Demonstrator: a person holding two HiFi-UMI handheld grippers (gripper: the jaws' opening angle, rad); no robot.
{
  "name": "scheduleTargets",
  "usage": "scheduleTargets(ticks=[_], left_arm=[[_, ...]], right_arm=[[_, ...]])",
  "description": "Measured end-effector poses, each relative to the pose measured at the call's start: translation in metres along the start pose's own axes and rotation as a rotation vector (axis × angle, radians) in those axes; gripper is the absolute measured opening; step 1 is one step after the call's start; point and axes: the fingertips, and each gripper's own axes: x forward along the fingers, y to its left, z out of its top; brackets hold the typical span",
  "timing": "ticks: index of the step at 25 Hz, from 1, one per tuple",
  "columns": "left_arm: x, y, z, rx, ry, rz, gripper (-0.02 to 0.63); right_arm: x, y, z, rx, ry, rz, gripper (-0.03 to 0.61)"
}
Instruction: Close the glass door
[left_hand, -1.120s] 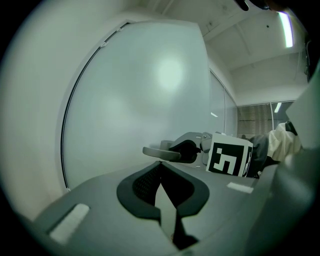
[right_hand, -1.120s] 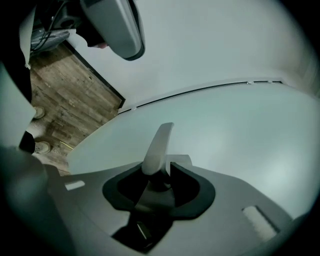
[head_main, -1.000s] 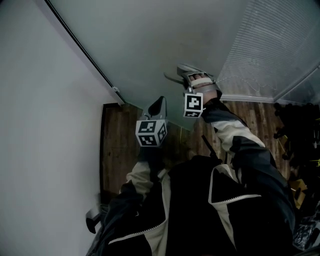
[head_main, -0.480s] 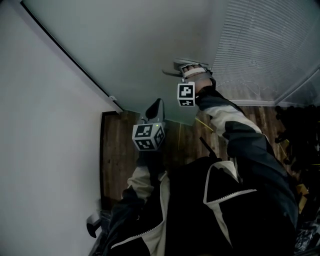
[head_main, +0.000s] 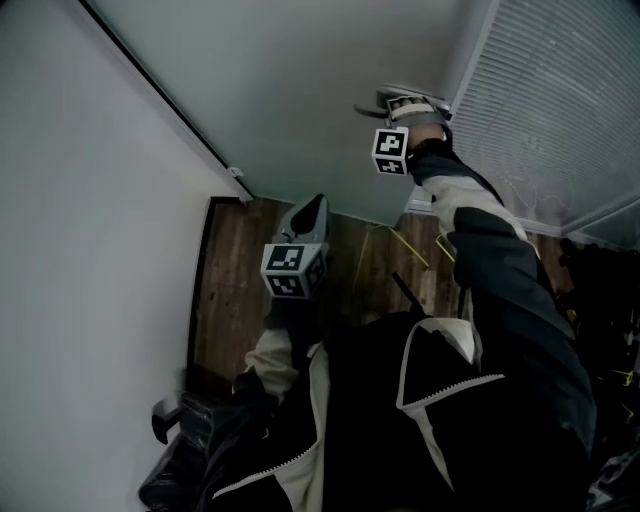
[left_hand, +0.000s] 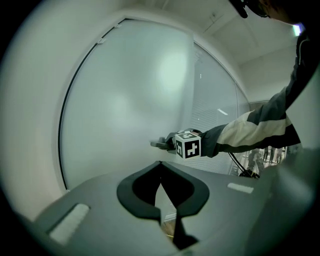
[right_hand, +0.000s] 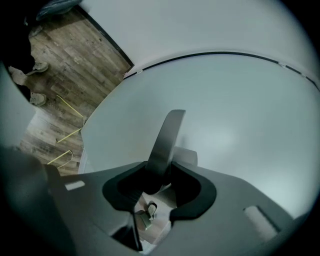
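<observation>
The frosted glass door (head_main: 300, 90) fills the upper middle of the head view. Its metal lever handle (head_main: 372, 108) sticks out from the pane. My right gripper (head_main: 400, 100) is at arm's length and shut on that handle. In the right gripper view the handle (right_hand: 167, 137) runs straight up between the jaws of the right gripper (right_hand: 162, 172). My left gripper (head_main: 313, 208) hangs nearer to me, short of the door, shut and empty; its closed tips (left_hand: 160, 165) point at the pane, with the right gripper (left_hand: 161, 144) beyond them.
A white wall (head_main: 80, 200) stands on the left, edged by a black door frame strip (head_main: 160, 100). A glass panel with blinds (head_main: 560, 100) stands on the right. Below lies wooden floor (head_main: 240, 280) with yellow lines (head_main: 400, 245). Dark bags (head_main: 190, 450) sit at lower left.
My right arm has stretched farther out with the handle, and the door has swung away from me. The left gripper has moved a little forward, still shut.
</observation>
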Motion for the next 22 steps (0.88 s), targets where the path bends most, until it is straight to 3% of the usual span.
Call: scheduleTargets(ticks=[12, 22], left_arm=[[-0.004, 0.027, -0.018, -0.022, 0.047, 0.107, -0.002], [-0.005, 0.040, -0.016, -0.034, 0.060, 0.159, -0.002]], right_arm=[[0.079, -0.037, -0.028, 0.065, 0.040, 0.021, 0.138], [0.097, -0.053, -0.040, 0.103, 0.026, -0.050, 0.127]])
